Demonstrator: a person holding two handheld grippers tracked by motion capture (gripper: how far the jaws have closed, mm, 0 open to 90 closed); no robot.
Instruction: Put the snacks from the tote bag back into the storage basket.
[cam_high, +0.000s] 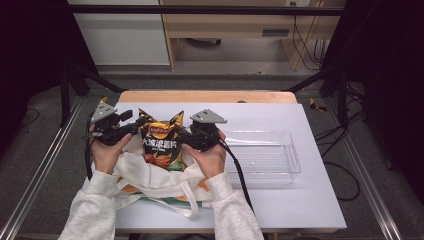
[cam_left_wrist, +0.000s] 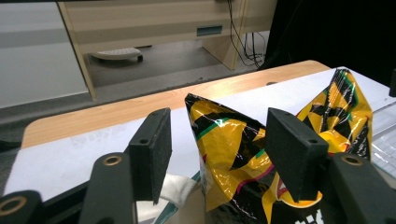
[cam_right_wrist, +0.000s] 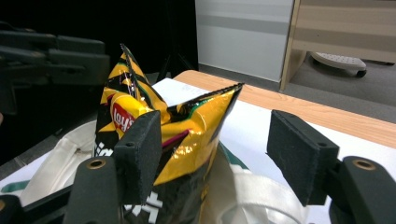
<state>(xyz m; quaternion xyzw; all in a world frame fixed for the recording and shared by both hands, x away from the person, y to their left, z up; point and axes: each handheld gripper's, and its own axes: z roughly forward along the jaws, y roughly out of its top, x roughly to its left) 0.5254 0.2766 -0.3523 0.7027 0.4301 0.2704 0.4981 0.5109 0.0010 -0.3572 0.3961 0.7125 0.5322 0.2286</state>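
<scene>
I have the chip bag (cam_high: 161, 145) standing upright in the tote bag (cam_high: 150, 177), squarely between both claws. Left claw (cam_left_wrist: 219, 154) and right claw (cam_right_wrist: 219, 156) each gape open around a top corner, equally close, pads not pressing.

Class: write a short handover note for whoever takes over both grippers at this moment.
Left gripper: open, one corner of the chip bag between its jaws, no squeeze visible.
Right gripper: open, the bag's other top corner at its jaws.
Bag stands upright in the tote; the clear tray beside it holds nothing.
Done: both grippers at the bag.
Left, probably: grip, lift out, set in tray.
</scene>
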